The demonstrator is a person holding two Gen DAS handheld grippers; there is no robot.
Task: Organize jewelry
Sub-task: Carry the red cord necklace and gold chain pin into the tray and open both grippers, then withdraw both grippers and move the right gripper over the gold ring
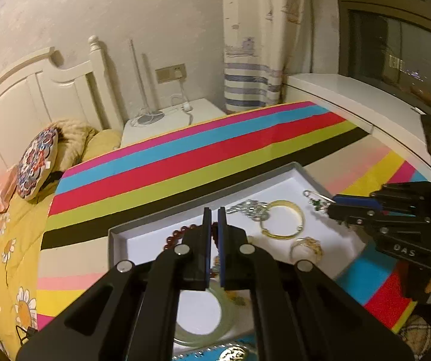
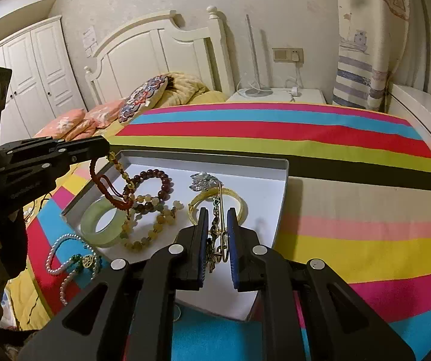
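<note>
A grey-rimmed white tray [image 2: 284, 180] [image 1: 299, 170] lies on a striped cloth. My left gripper [image 1: 214, 213] [image 2: 107, 147] is shut on a red cord necklace with yellow beads [image 2: 116, 189], which hangs into the tray. My right gripper [image 2: 218, 213] [image 1: 331, 203] is shut on a gold pin brooch with green charms [image 2: 220, 234] [image 1: 316, 200] over the tray. In the tray lie a jade bangle [image 2: 102, 225] [image 1: 197, 331], a dark red bead bracelet [image 2: 155, 183], a gold bangle [image 1: 283, 218] [image 2: 239, 201], a silver brooch [image 2: 202, 182] [image 1: 247, 207] and a gold ring [image 1: 305, 248].
A pearl necklace with a gold pendant [image 2: 71, 261] lies on the cloth left of the tray. The striped cloth [image 2: 336, 150] covers a bed with pillows [image 2: 143, 96] at the headboard. A white nightstand [image 2: 278, 94] and a white ledge [image 1: 351, 96] stand behind.
</note>
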